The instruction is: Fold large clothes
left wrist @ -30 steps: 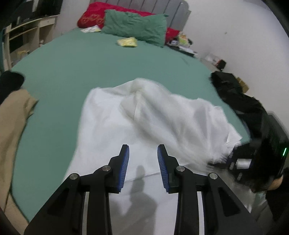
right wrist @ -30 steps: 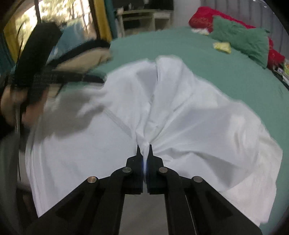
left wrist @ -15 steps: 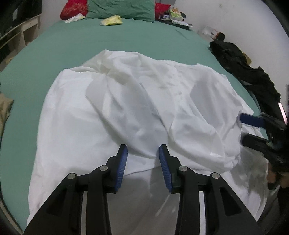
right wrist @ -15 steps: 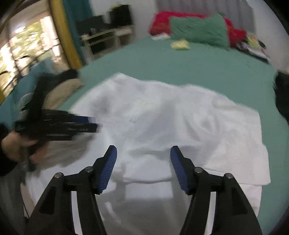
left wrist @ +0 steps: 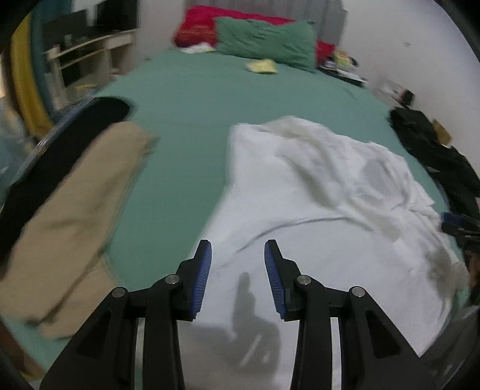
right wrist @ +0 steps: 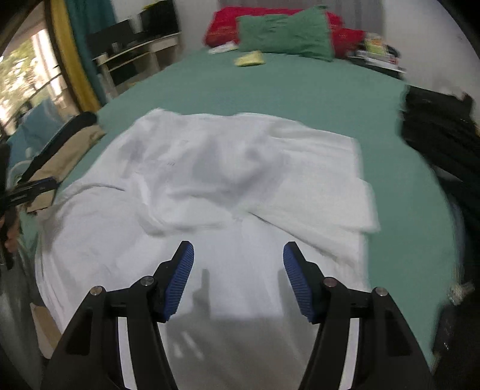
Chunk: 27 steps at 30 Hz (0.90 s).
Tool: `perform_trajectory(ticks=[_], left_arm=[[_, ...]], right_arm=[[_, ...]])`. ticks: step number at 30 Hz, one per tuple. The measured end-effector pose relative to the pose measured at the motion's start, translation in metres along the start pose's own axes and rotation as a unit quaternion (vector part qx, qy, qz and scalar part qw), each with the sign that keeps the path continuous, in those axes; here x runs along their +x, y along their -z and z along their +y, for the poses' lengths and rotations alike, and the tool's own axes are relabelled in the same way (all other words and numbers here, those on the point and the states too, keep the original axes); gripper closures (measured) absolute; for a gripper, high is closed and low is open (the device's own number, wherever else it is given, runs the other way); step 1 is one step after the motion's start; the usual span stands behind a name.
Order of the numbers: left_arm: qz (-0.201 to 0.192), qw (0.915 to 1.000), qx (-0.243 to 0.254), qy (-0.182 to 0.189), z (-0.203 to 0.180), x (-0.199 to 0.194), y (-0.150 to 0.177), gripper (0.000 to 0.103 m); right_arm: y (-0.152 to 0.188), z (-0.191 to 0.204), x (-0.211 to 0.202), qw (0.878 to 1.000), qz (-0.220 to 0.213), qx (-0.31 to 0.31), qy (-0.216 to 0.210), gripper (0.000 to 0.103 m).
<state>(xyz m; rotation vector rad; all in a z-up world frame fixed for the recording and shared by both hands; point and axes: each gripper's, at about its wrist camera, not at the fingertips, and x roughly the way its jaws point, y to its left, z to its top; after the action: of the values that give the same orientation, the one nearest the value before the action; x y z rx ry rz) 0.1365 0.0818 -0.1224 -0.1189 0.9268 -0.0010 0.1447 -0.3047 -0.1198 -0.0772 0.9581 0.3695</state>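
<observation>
On the green bed sheet (right wrist: 300,90) a large white garment (right wrist: 210,195) lies rumpled near the foot of the bed, partly flattened, with one layer folded over toward the right side in the right wrist view and a bunched ridge across its middle. Its near edge runs under both grippers.

The left gripper (left wrist: 237,261) hangs over the garment's near left part; its jaws are opening, about half apart, with nothing between the blue pads but the cloth lying below them. The right gripper (right wrist: 238,264) hangs over the near middle of the garment with its jaws wide apart and empty; neither pad presses the fabric. In the left wrist view the right gripper shows only as a dark blurred shape at the right edge, just beside the garment's far corner.

To the left of the white garment, apart from it on the sheet, lies a tan garment (left wrist: 75,210) with a black one (left wrist: 69,144) along its outer side. A heap of black clothes (right wrist: 441,135) lies at the bed's right edge. At the head of the bed a green pillow (right wrist: 285,33) rests against a red pillow (right wrist: 225,24), with a small yellow packet (right wrist: 249,58) on the sheet in front of them. A shelf unit (right wrist: 135,57) stands beyond the bed's left side; what is on it is too blurred to tell.
</observation>
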Motion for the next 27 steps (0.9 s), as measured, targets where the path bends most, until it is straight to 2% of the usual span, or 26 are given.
perform_trajectory(ticks=[1, 4, 6, 8, 11, 13, 15, 16, 18, 20, 21, 22, 23, 24, 25, 27], left_arm=[[-0.002, 0.9999, -0.010, -0.008, 0.011, -0.006, 0.005, 0.053], [0.008, 0.9985, -0.048, -0.026, 0.046, -0.014, 0.025, 0.046], [0.024, 0.9962, -0.080, -0.022, 0.061, -0.012, 0.038, 0.044], [0.032, 0.9953, -0.091, -0.011, 0.064, -0.009, 0.045, 0.040], [0.044, 0.9951, -0.088, 0.005, 0.058, -0.003, 0.049, 0.036], [0.052, 0.9961, -0.070, 0.012, 0.045, 0.003, 0.054, 0.035], [0.079, 0.9954, -0.054, -0.001, 0.035, 0.011, 0.064, 0.035], [0.094, 0.9944, -0.045, -0.019, 0.031, 0.017, 0.071, 0.035], [0.085, 0.9953, -0.028, -0.036, 0.026, 0.013, 0.077, 0.035], [0.093, 0.9947, -0.025, -0.038, 0.022, 0.012, 0.081, 0.035], [0.093, 0.9947, -0.023, -0.035, 0.022, 0.011, 0.083, 0.037], [0.094, 0.9948, -0.019, -0.035, 0.022, 0.010, 0.085, 0.053], [0.094, 0.9948, -0.018, -0.035, 0.022, 0.009, 0.086, 0.062], [0.094, 0.9948, -0.022, -0.031, 0.024, 0.007, 0.086, 0.084], [0.097, 0.9947, -0.027, -0.022, 0.025, 0.006, 0.086, 0.093], [0.096, 0.9948, -0.031, -0.008, 0.026, 0.000, 0.085, 0.096]], right_arm=[[0.007, -0.009, -0.008, 1.000, 0.003, 0.008, 0.011, 0.040], [0.036, -0.042, -0.026, 0.998, 0.024, 0.044, 0.043, 0.040], [0.050, -0.056, -0.031, 0.996, 0.042, 0.064, 0.055, 0.040], [0.063, -0.068, -0.029, 0.992, 0.062, 0.093, 0.062, 0.040], [0.078, -0.080, -0.026, 0.986, 0.079, 0.130, 0.070, 0.040], [0.087, -0.085, -0.022, 0.983, 0.087, 0.154, 0.054, 0.039], [0.092, -0.082, -0.018, 0.982, 0.086, 0.161, 0.052, 0.039], [0.094, -0.081, -0.020, 0.982, 0.081, 0.163, 0.054, 0.039], [0.096, -0.076, -0.022, 0.981, 0.079, 0.169, 0.048, 0.039], [0.100, -0.070, -0.022, 0.983, 0.082, 0.159, 0.047, 0.042], [0.102, -0.065, -0.022, 0.984, 0.086, 0.150, 0.049, 0.057], [0.104, -0.061, -0.022, 0.984, 0.087, 0.143, 0.052, 0.064], [0.105, -0.058, -0.023, 0.986, 0.087, 0.136, 0.045, 0.079], [0.106, -0.055, -0.024, 0.987, 0.085, 0.134, 0.035, 0.094], [0.107, -0.052, -0.025, 0.987, 0.084, 0.133, 0.032, 0.094], [0.107, -0.046, -0.029, 0.988, 0.080, 0.124, 0.032, 0.095]])
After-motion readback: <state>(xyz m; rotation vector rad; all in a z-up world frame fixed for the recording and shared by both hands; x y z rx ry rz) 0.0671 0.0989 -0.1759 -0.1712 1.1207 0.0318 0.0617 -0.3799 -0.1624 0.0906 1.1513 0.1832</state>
